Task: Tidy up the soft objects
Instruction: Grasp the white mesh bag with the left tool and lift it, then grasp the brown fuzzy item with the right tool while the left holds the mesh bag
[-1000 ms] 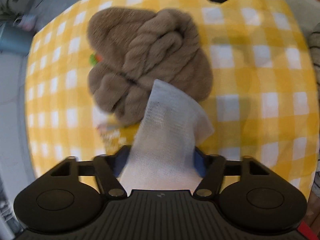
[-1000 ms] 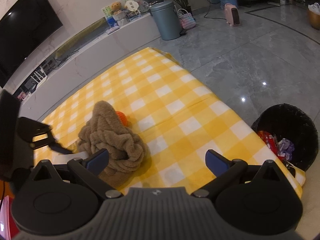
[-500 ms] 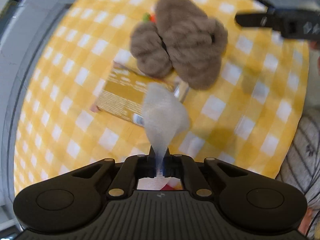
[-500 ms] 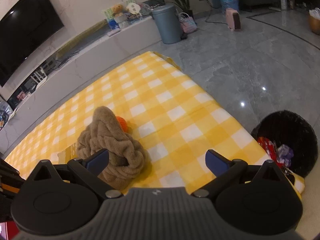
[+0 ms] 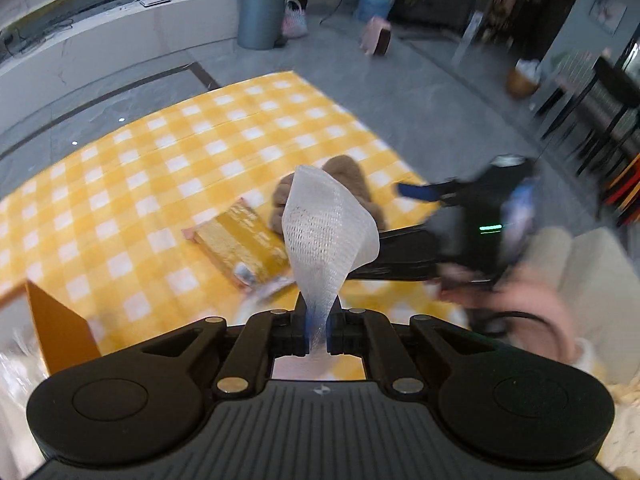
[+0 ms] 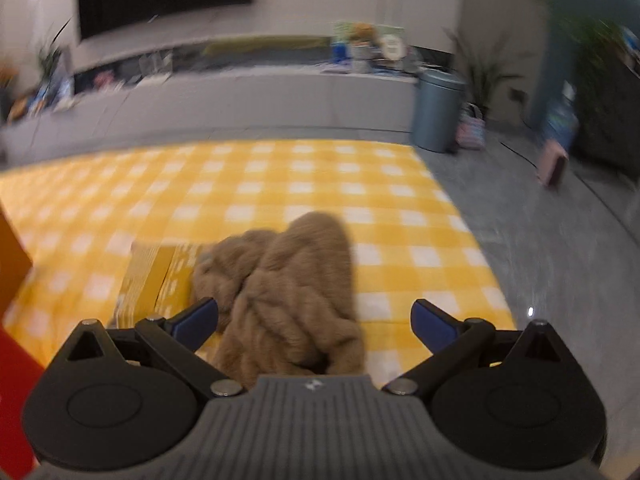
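Observation:
My left gripper (image 5: 318, 330) is shut on a white mesh sock (image 5: 326, 232), which stands up from the pinched jaws well above the table. Behind the sock lies a brown fluffy plush bundle (image 5: 344, 178) on the yellow checked cloth (image 5: 160, 176). In the right wrist view the same brown plush (image 6: 292, 288) fills the space between and ahead of my right gripper (image 6: 316, 322), whose blue pads are wide open and clear of it. The right gripper (image 5: 424, 192) also shows blurred at the right of the left wrist view, held by a hand in a pink sleeve.
A flat golden packet (image 5: 240, 240) lies on the cloth left of the plush, also seen as the packet (image 6: 156, 276). An orange box edge (image 5: 56, 320) stands at the near left. A grey bin (image 6: 438, 110) and grey floor lie beyond the table.
My left gripper closed on the white sock, lifted it off the plush and rolled, so its view now faces the room. My right gripper swung over the brown plush.

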A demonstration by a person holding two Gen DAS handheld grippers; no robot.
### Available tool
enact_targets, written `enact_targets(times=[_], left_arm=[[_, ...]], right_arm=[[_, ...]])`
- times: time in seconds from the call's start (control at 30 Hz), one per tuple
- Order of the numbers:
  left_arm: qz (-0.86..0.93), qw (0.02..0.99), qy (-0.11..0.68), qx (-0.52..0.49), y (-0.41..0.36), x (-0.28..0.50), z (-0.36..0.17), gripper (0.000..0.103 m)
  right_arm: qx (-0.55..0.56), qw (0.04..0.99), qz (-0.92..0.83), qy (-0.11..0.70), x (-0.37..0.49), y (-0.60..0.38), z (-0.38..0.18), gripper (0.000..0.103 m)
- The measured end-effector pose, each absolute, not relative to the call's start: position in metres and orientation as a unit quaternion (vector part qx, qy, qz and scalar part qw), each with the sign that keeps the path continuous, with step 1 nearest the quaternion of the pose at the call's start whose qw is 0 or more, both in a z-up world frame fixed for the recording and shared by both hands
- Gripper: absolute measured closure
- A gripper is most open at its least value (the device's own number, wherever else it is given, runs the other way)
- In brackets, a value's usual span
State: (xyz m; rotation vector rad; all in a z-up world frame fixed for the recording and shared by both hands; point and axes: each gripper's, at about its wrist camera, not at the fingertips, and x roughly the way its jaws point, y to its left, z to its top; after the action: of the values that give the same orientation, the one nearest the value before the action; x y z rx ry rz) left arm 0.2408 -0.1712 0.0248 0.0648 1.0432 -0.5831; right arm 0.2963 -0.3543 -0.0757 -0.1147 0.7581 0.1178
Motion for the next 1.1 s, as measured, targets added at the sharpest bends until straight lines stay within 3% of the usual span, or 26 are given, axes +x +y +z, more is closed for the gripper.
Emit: enact_targets(times=[0.13,0.2,0.3,0.63,0.73,0.8,0.83,0.93,1.1], left_arm=[[-0.281,0.826,0.487,0.021,-0.170,0.236,0.020,0.096],[-0.272,0.827,0.493,0.020,-0.171,0.240,0.015,0.096],[-0.261,0.830,0.492,0.021,-0.170,0.240,0.013,0.096],[-0.245,0.827,0.505,0.020,-0.160,0.236,-0.002,0.096],[-0.243,0.824,0.512,0.020,-0.160,0.236,-0.007,0.096],[-0.244,0.822,0.514,0.019,-0.160,0.237,-0.008,0.096],[-0.244,0.822,0.514,0.018,-0.159,0.237,-0.009,0.096],[-0.242,0.822,0.515,0.017,-0.159,0.236,-0.010,0.096],[-0.240,0.824,0.512,0.018,-0.162,0.234,-0.009,0.096]], right_arm=[[-0.097,0.912,0.050,0.395,0.310,-0.344,-0.100,0.005],[-0.079,0.903,0.065,0.416,0.314,-0.349,-0.108,0.028],[-0.043,0.902,0.078,0.424,0.307,-0.359,-0.099,0.039],[-0.036,0.884,0.053,0.463,0.249,-0.405,-0.074,0.040],[-0.028,0.876,0.055,0.479,0.246,-0.407,-0.080,0.033],[-0.044,0.877,0.047,0.476,0.247,-0.403,-0.083,0.016],[-0.047,0.881,0.045,0.469,0.248,-0.401,-0.083,0.014],[-0.034,0.886,0.062,0.459,0.251,-0.400,-0.082,0.015],[-0.036,0.884,0.053,0.463,0.252,-0.402,-0.081,0.030]])
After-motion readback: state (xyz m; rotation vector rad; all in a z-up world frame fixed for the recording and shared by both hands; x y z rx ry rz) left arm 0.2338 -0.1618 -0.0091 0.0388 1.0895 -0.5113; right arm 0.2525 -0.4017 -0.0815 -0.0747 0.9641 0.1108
